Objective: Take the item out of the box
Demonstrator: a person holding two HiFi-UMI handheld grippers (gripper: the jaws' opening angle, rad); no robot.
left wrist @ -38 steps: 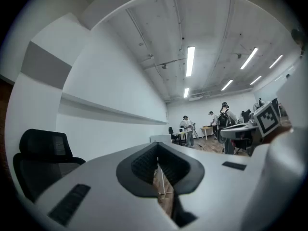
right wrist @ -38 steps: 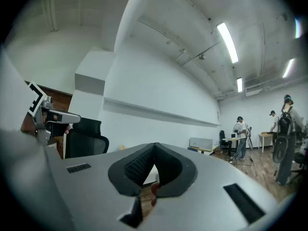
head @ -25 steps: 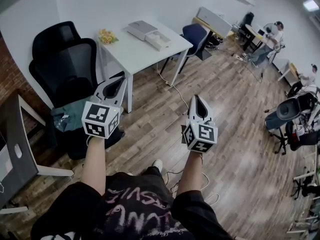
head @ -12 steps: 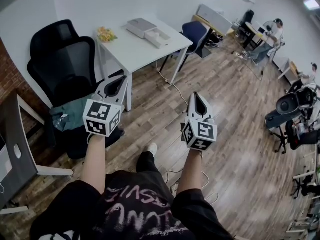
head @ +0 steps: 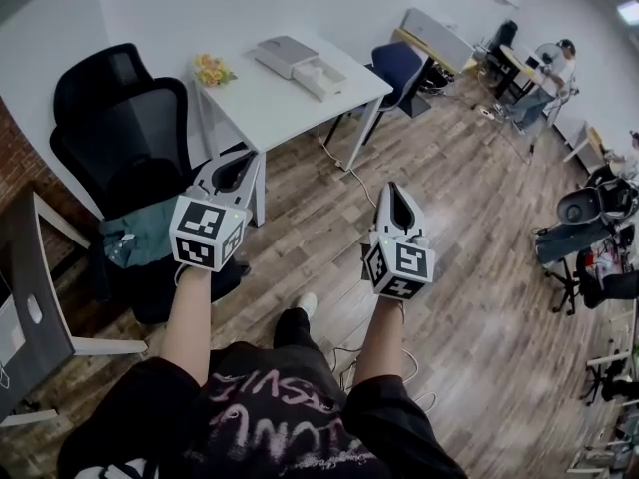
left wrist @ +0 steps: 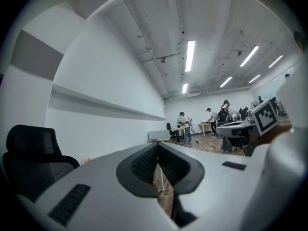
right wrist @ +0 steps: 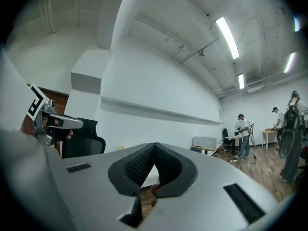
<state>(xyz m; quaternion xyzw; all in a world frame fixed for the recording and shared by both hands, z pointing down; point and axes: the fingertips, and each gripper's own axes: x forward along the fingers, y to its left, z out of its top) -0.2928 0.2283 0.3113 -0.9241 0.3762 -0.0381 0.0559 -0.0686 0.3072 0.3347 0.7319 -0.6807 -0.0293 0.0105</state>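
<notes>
A flat grey and white box [head: 297, 65] lies open on the white table [head: 270, 108], far ahead of both grippers; what it holds is too small to make out. My left gripper [head: 241, 160] is held at waist height over the floor in front of the table, shut and empty, its tips meeting in the left gripper view [left wrist: 158, 151]. My right gripper [head: 396, 192] hangs over the wooden floor to the right, jaws together with nothing between them [right wrist: 154, 148]. Both point toward the table and touch nothing.
A small bunch of yellow flowers [head: 213, 71] sits at the table's left corner. A black office chair [head: 118, 128] stands left of the table, a blue chair [head: 397, 68] behind it. A cable [head: 349, 176] runs over the floor. People and equipment stands [head: 589, 218] fill the far right.
The person has stepped slightly forward, one foot showing below. Both grippers stay shut, side by side, in nearly the same place in view.
</notes>
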